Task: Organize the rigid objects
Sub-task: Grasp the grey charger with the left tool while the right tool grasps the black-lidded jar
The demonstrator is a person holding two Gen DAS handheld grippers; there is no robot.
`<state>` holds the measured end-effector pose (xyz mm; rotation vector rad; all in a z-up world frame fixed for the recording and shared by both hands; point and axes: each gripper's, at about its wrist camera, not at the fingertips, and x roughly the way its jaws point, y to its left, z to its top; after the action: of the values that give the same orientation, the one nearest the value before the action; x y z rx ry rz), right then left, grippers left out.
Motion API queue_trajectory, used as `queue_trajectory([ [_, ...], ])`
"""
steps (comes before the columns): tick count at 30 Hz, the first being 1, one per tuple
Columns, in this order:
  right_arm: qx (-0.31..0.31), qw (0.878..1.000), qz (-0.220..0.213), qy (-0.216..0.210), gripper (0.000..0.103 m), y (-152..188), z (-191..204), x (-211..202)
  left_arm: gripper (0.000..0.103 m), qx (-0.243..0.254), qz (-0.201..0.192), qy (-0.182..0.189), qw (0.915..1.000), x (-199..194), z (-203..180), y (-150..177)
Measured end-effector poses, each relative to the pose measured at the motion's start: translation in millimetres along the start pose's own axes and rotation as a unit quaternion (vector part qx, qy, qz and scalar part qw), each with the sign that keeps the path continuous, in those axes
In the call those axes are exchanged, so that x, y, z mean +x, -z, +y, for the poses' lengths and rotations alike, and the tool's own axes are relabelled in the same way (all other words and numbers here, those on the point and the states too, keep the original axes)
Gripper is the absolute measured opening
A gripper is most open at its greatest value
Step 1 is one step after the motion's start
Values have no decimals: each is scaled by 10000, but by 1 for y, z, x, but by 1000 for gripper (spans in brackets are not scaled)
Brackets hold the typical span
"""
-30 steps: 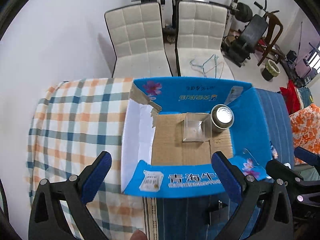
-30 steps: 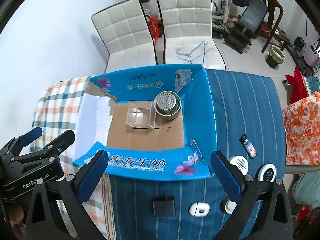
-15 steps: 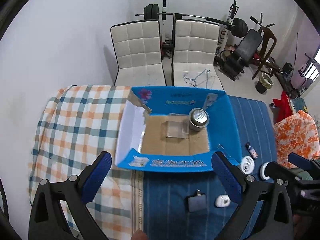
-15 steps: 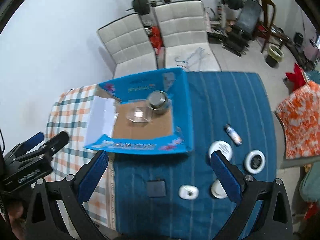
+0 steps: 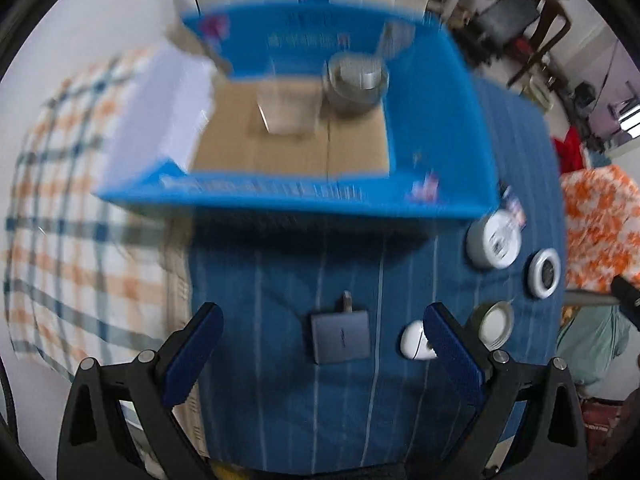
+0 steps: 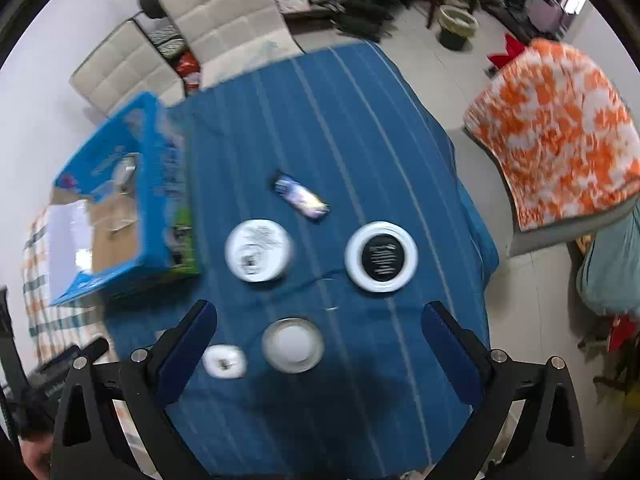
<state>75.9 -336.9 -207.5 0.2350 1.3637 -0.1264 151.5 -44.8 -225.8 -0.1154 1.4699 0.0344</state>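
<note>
An open blue cardboard box (image 5: 436, 128) holds a clear plastic box (image 5: 286, 110) and a metal tin (image 5: 356, 82); it also shows in the right wrist view (image 6: 160, 184). My left gripper (image 5: 320, 356) is open, just above a dark square charger (image 5: 340, 338) on the blue striped cloth; a white oval case (image 5: 416, 346) lies beside its right finger. My right gripper (image 6: 316, 356) is open above a small round tin (image 6: 293, 345). Ahead of it lie a white round jar (image 6: 258, 250), a white-rimmed black lid (image 6: 381, 257) and a small dark packet (image 6: 302, 197).
A checked cloth (image 5: 72, 216) covers the table's left part. Two white chairs (image 6: 192, 40) stand behind the table. An orange patterned fabric (image 6: 560, 128) lies to the right. The white oval case (image 6: 224, 361) sits by my right gripper's left finger. Both views are motion-blurred.
Both grippers have dropped closer to the table. The left view swung from over the box to the charger. The right view swung right, from the box to the round items.
</note>
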Motion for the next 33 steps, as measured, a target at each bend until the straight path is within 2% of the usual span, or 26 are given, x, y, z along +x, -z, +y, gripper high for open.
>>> queue_trajectory([
  [4, 64, 9995, 132, 265, 103, -10, -24, 43, 103, -234, 449, 17, 9987, 48, -11, 11],
  [8, 59, 9984, 338, 443, 103, -21, -31, 93, 103, -378, 652, -121, 9971, 82, -18, 18],
  [12, 101, 9973, 512, 518, 103, -28, -37, 126, 103, -538, 803, -219, 9951, 106, -18, 26],
  [20, 60, 9968, 654, 449, 103, -33, -41, 152, 103, -746, 1071, -264, 9911, 137, -17, 49],
  [22, 93, 9969, 650, 429, 103, -32, -43, 155, 96, -754, 1086, -229, 9910, 142, -17, 53],
  [24, 133, 9968, 658, 424, 98, -31, -46, 159, 95, -698, 983, -277, 9923, 142, -20, 57],
  [26, 150, 9966, 659, 475, 98, -30, -46, 163, 93, -650, 915, -288, 9933, 142, -25, 56],
  [30, 30, 9968, 482, 639, 93, -28, -41, 163, 73, -470, 755, -330, 9955, 133, -36, 54],
  [33, 10, 9969, 371, 696, 90, -28, -39, 161, 67, -469, 691, -345, 9959, 130, -38, 55],
])
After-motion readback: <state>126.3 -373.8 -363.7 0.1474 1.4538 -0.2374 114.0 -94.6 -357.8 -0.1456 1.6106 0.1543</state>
